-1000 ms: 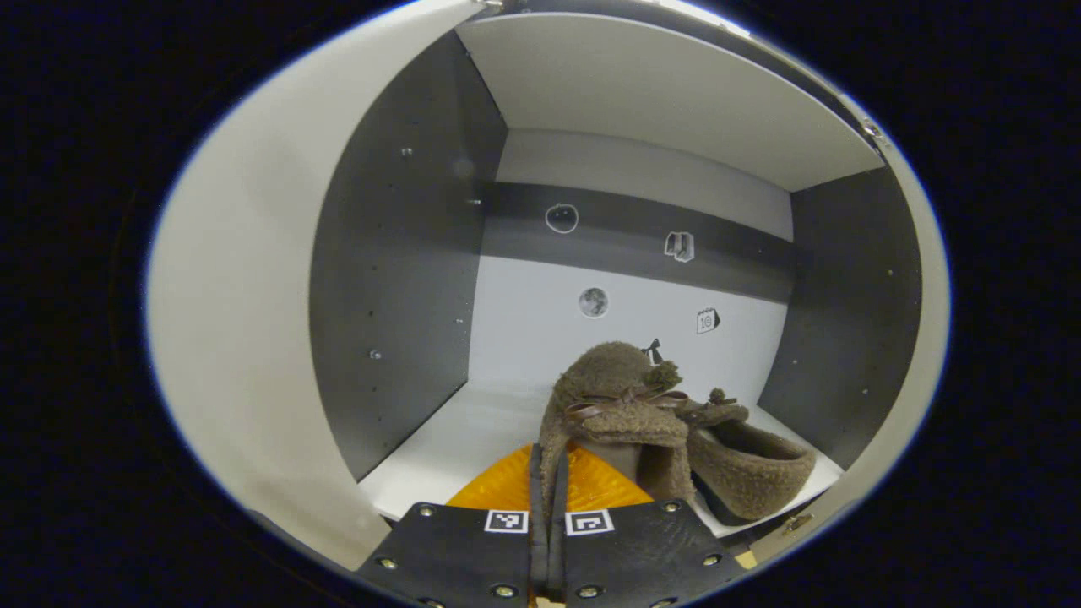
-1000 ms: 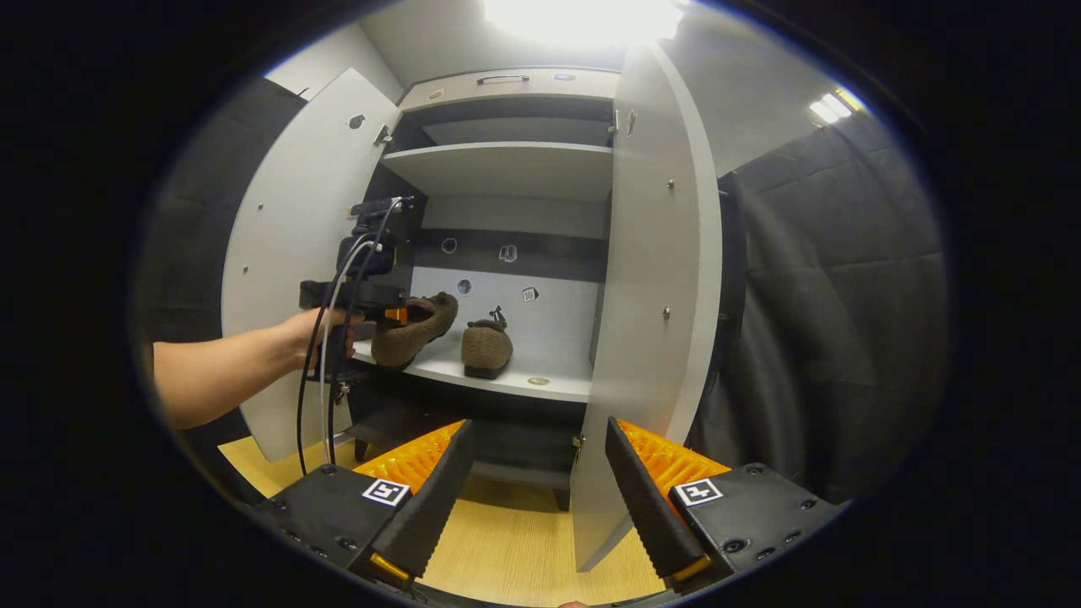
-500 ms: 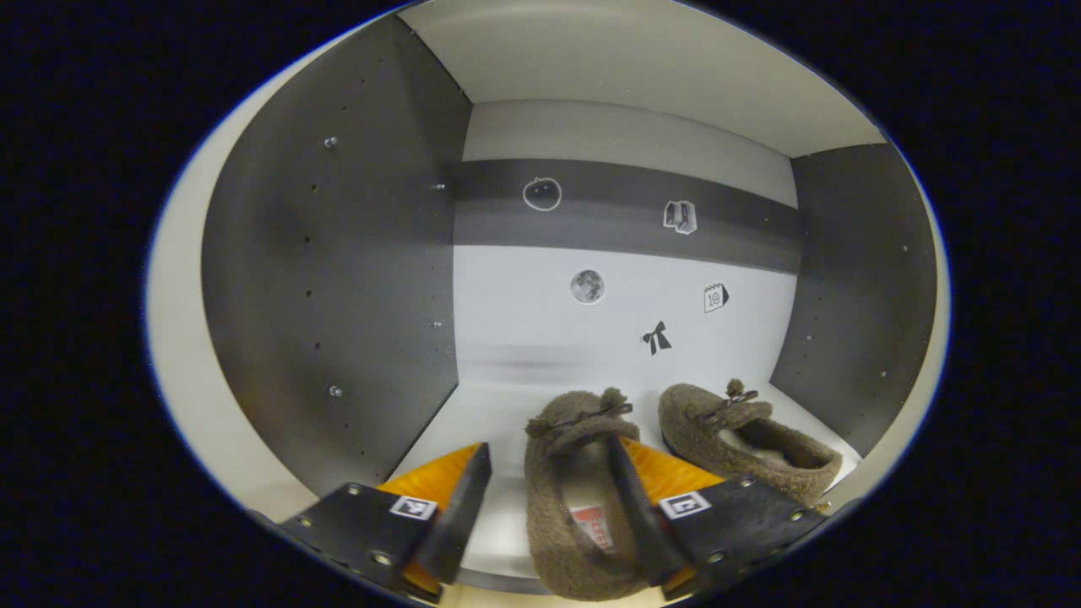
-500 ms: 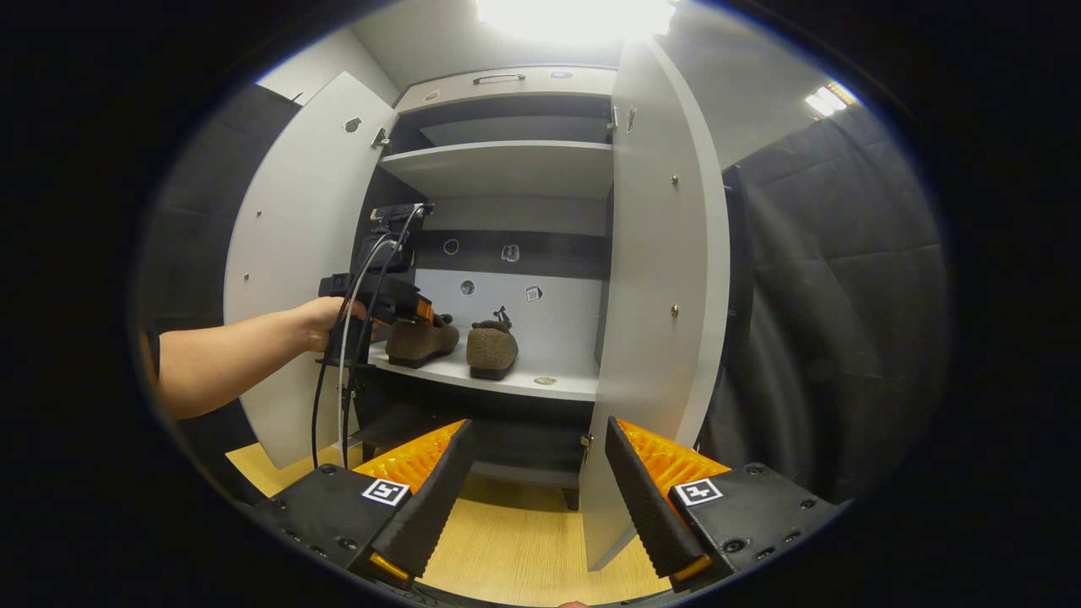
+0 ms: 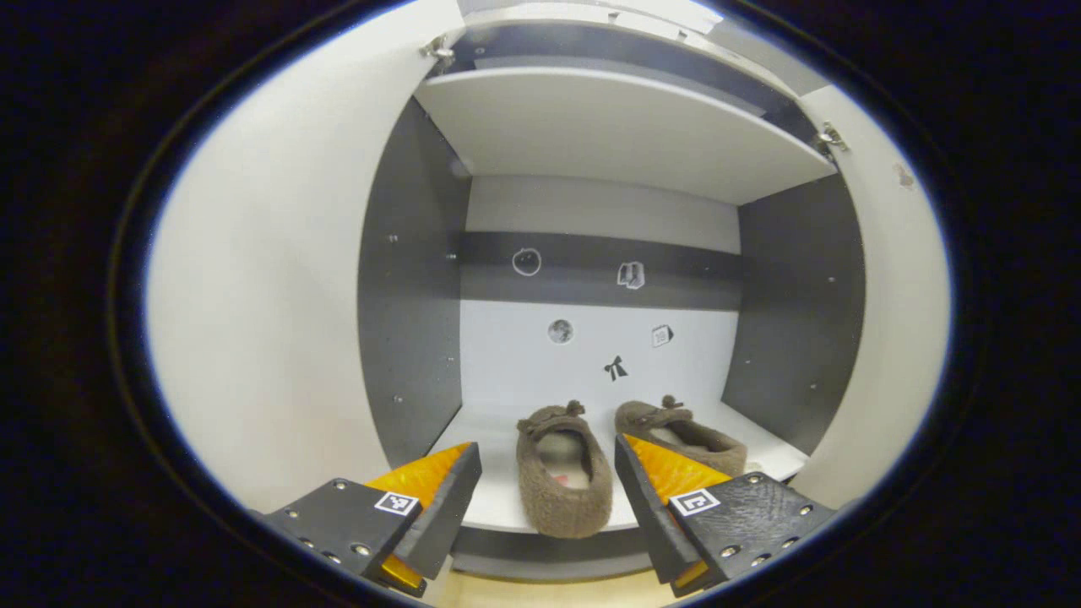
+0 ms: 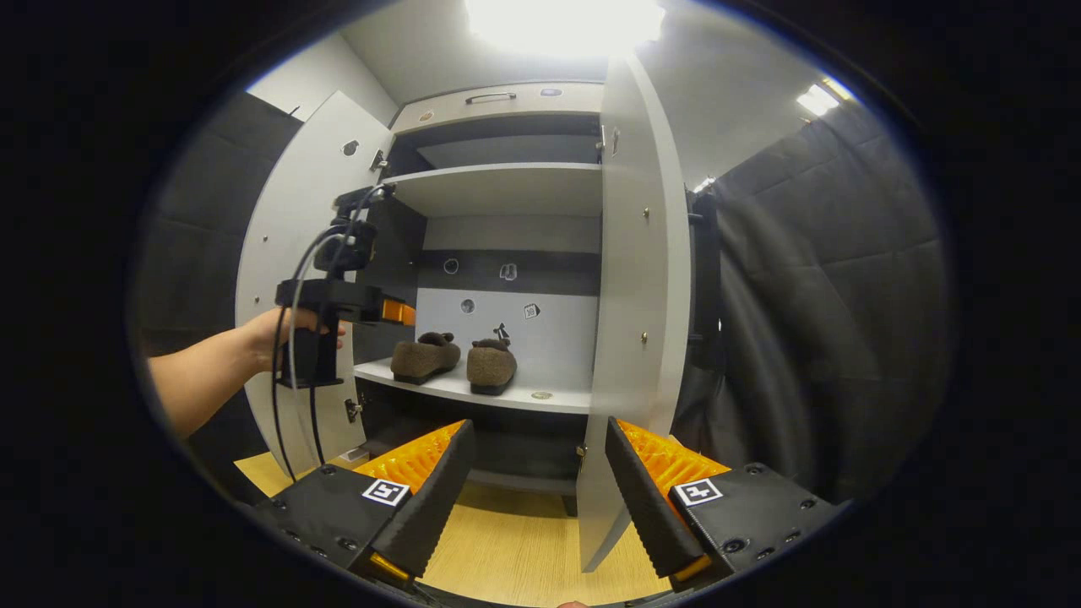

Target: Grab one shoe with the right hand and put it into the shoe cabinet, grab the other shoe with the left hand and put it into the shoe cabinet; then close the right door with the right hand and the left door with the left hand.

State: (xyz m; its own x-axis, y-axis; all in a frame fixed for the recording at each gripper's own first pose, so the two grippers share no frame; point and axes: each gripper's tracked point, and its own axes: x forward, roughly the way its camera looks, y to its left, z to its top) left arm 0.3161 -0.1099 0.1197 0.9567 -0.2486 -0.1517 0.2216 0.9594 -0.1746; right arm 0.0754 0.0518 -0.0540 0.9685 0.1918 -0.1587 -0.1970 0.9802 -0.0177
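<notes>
Two brown fleece slippers sit side by side on the middle shelf point(image 5: 498, 498) of an open shoe cabinet point(image 6: 498, 89), marking the halfway point of the job. In the left gripper view, the left shoe point(image 5: 563, 473) lies heel-out near the shelf's front edge, framed between the spread fingers of the left gripper point(image 5: 547, 507), which grips nothing and appears clear of the shoe. The right shoe point(image 5: 684, 432) rests just beside it, angled toward the cabinet's right wall. In the right gripper view, the right gripper point(image 6: 534, 494) hangs over the wooden floor point(image 6: 507, 561) in front of the cabinet, its jaws wide apart and empty, while a hand point(image 6: 283, 333) holds the left gripper at shelf height near the left door point(image 6: 291, 253). The right door point(image 6: 633, 295) stands ajar almost edge-on to the camera; the left door swings fully open. By these pictures both shoes are stowed, and what remains is the closing: the right door with the right gripper, then the left door with the left.
</notes>
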